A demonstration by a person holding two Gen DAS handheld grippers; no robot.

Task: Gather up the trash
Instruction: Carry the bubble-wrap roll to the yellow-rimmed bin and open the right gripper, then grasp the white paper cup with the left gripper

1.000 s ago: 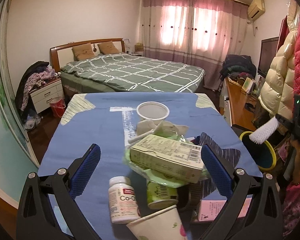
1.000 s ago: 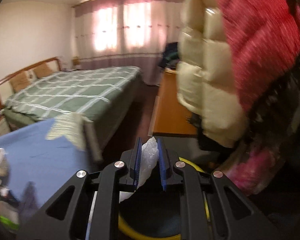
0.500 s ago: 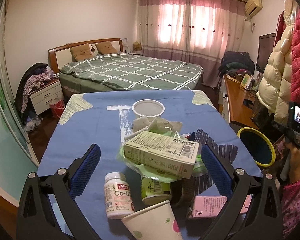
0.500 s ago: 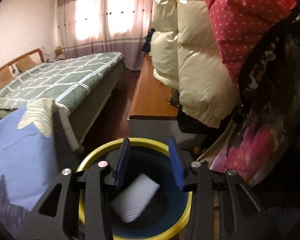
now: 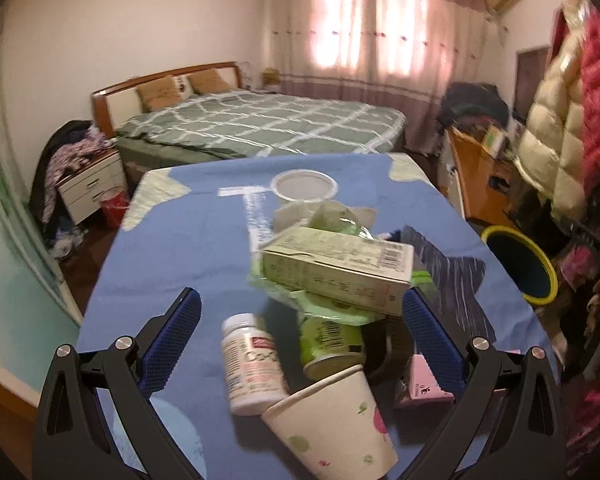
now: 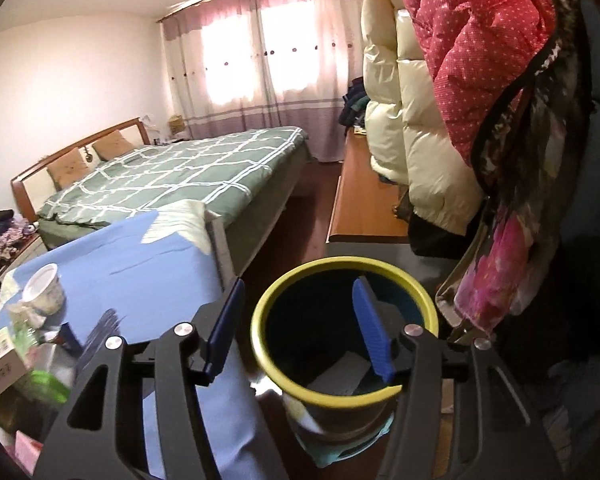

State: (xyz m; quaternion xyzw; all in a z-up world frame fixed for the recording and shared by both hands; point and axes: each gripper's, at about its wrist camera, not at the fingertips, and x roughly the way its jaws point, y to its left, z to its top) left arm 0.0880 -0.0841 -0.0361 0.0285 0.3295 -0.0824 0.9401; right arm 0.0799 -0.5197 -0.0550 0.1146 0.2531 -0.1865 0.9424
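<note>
Between the wide-spread fingers of the left gripper [image 5: 298,318] lie a paper cup [image 5: 336,420], cut off below, a white pill bottle [image 5: 252,364] with blurred label, and beyond them a green carton [image 5: 336,270] hiding crumpled wrappers on the blue table [image 5: 180,240]. The right gripper [image 6: 298,324], jaws opening and empty, hangs over the yellow-rimmed bin [image 6: 340,268]. Inside it a white scrap [image 6: 340,376] shows dimly, partly behind the right finger.

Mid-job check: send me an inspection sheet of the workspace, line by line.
Surface: table under a blue cloth.
Job's things: box on a green wrapper, bottle, paper cup, tub, pink carton; bin beside the table holds a white piece.
Clutter: nothing seen beyond the trash pile.
Grippers: left gripper open, empty; right gripper opening over the bin, nothing between its jaws.
Cables: nothing seen.
Surroundings: bed, hanging coats.
</note>
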